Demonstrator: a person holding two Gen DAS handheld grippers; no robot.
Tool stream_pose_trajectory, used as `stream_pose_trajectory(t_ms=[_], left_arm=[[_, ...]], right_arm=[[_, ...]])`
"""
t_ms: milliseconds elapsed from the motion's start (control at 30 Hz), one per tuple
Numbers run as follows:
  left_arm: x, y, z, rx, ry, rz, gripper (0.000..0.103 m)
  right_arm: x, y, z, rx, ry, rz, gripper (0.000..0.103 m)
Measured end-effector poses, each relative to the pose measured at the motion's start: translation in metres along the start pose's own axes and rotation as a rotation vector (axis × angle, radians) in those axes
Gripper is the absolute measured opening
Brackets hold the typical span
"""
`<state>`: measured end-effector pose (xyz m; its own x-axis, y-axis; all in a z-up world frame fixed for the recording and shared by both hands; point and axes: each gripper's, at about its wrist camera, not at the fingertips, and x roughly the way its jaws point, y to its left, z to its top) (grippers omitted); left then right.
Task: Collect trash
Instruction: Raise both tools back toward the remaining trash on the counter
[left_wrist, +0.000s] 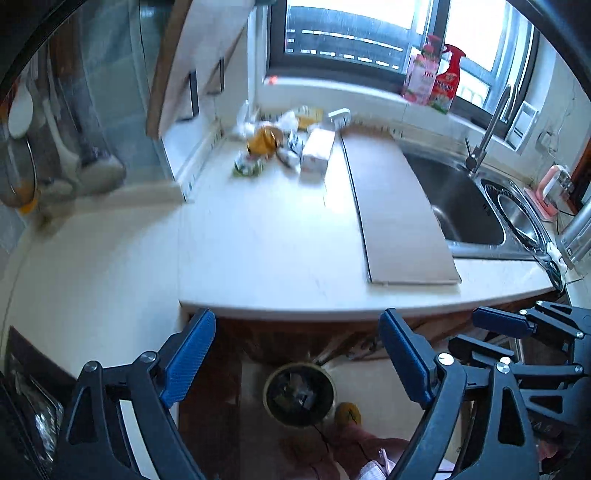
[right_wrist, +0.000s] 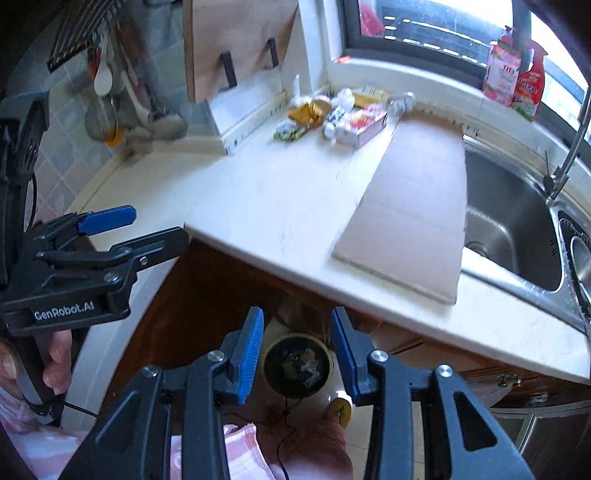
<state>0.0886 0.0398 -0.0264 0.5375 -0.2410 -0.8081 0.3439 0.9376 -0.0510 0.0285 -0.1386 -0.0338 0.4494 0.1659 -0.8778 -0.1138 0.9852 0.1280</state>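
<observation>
Left wrist: pale countertop (left_wrist: 280, 236), steel sink (left_wrist: 454, 192)

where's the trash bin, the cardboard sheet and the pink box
trash bin (right_wrist: 297, 367), right wrist view, dark inside
cardboard sheet (right_wrist: 413, 206), right wrist view, its middle
pink box (right_wrist: 364, 127), right wrist view, top face
</observation>
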Motion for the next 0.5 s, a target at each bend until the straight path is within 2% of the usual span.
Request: stream_pose_trajectory(t_ms=[167,333,400,500], left_arm=[[-0.011,0.009,0.034,0.032,-0.070,0.035,0.091],[-0.026,0.013,0.077,0.045,-0.149,0.043,0.097],[-0.026,0.010,0.093,0.065,-0.183,0.066,0.098],[-0.017,0.005,0.114,0.089,-0.206,0.102,0.098]], right_arm=[[-0.016,-0.006,0.038,0.031,-0.039,-0.030,0.039],[-0.035,-0.023,0.081,0.058,-0.082,-0.053,0.046],[-0.041,-0.031,0.099,0.061,-0.100,-0.059,0.052],[-0.041,-0.043,0.126,0.065,-0.113,-0.066,0.055]])
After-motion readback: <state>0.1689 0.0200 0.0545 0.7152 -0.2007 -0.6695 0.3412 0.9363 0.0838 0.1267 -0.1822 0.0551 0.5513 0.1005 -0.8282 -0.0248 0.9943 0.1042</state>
